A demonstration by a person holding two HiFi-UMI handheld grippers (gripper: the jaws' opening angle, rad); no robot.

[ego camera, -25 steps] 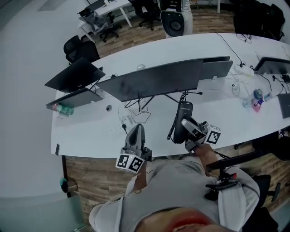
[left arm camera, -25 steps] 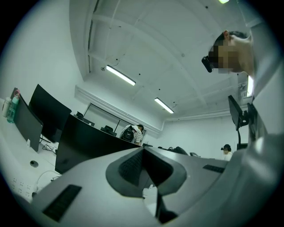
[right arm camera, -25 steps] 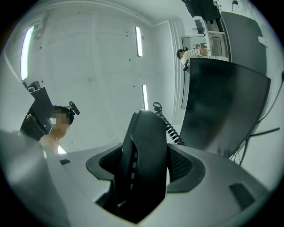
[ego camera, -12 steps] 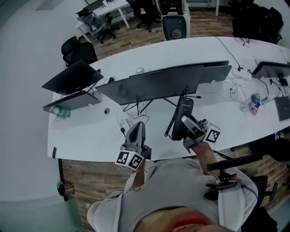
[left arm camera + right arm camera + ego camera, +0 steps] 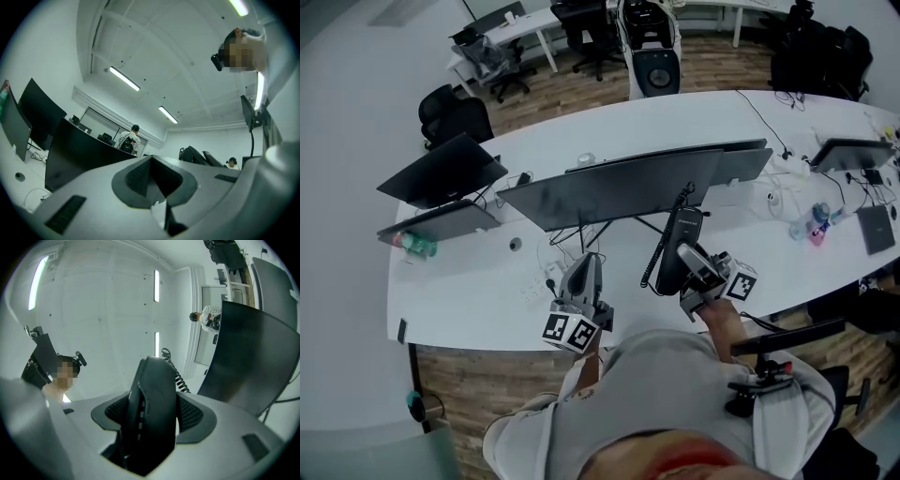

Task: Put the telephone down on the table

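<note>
A black telephone handset [image 5: 682,236] with a coiled cord [image 5: 654,267] is held tilted over the near part of the white table [image 5: 478,300], below the wide monitor. My right gripper [image 5: 688,257] is shut on it. In the right gripper view the handset [image 5: 150,404] fills the space between the jaws, with the cord [image 5: 179,377] trailing behind. My left gripper [image 5: 584,266] hovers over the table's near edge, to the handset's left. In its own view the left gripper [image 5: 153,180] points up at the ceiling, shut with nothing in it.
A wide dark monitor [image 5: 628,183] stands across the middle of the table, with two more dark screens [image 5: 441,171] at the left. White cables [image 5: 558,253] lie beside the left gripper. Bottles [image 5: 811,225] and a laptop [image 5: 874,228] sit at the far right. Office chairs [image 5: 455,117] stand beyond.
Both grippers stay about where they were, the right one still holding the handset. The head view has tilted, so more of the far room shows.
</note>
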